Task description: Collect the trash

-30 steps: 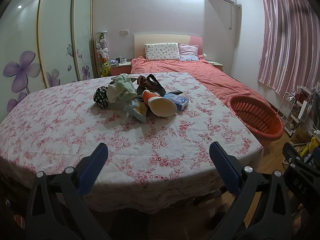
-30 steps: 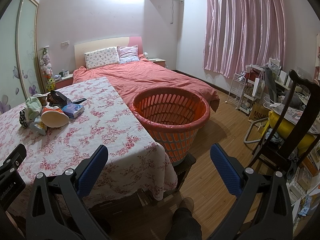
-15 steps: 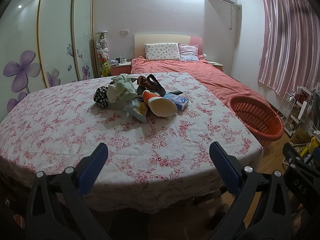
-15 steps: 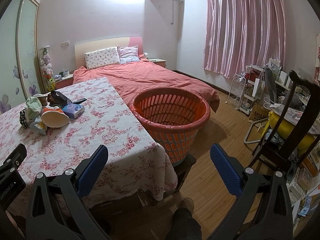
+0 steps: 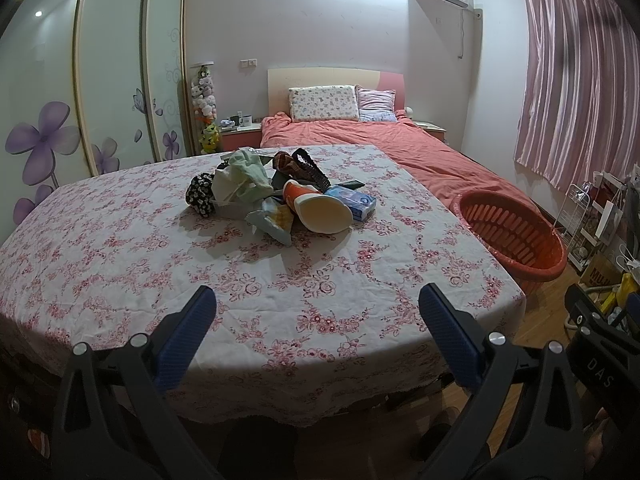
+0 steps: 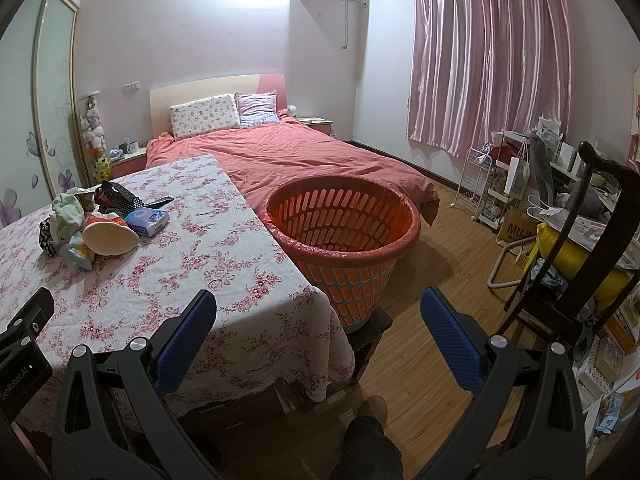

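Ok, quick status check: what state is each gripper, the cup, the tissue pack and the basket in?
left gripper: open, empty, short of the pile.
right gripper: open, empty.
paper cup: tipped on its side.
blue tissue pack: lying flat beside the cup.
orange basket: upright, lined, looks empty.

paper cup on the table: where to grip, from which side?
Probably the orange wall of the cup, just behind the rim, pinched from above. It lies on its side, wide cream mouth toward the left gripper, a tissue pack on its right and wrappers on its left, so only the top is free.
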The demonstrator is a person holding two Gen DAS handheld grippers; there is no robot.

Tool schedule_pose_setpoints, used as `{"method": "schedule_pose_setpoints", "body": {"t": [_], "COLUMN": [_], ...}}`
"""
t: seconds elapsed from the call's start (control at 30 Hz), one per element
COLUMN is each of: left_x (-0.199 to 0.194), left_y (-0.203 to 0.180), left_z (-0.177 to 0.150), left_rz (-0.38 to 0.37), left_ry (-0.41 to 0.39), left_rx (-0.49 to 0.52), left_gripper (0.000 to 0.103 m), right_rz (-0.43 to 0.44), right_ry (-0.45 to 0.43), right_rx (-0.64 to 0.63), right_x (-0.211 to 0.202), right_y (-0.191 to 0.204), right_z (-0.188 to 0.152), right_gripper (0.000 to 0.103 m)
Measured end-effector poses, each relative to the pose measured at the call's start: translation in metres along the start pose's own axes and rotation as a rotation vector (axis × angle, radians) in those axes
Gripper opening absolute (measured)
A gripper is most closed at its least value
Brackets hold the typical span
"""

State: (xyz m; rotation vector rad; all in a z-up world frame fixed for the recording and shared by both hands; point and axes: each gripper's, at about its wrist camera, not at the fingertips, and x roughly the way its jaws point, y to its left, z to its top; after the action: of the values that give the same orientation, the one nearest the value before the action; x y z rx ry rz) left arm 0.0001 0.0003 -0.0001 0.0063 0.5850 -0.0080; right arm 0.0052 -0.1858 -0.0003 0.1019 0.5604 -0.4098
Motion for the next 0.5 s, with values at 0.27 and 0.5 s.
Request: {"method": "schedule_pose_setpoints", "body": {"t": [0.27, 0.5], "left_x": [0.0, 0.0], "left_y": [0.0, 0.0001], "left_z": [0.0001, 0.0001], "left_rz": [0.0, 0.0], "left_ry": [0.0, 0.001], "left_rx": [-0.001, -0.001], "left_gripper": [0.099, 0.099], "right_rz": [0.0, -0.001], "right_ry": [0.0, 0.0], "right_rx": [-0.001, -0.001], "right_x": [0.0004, 0.0003], "right_y": [0.0009, 0.0012], "right_z": [-0.0001, -0.0001], "right_gripper": [0.101, 0.101]}}
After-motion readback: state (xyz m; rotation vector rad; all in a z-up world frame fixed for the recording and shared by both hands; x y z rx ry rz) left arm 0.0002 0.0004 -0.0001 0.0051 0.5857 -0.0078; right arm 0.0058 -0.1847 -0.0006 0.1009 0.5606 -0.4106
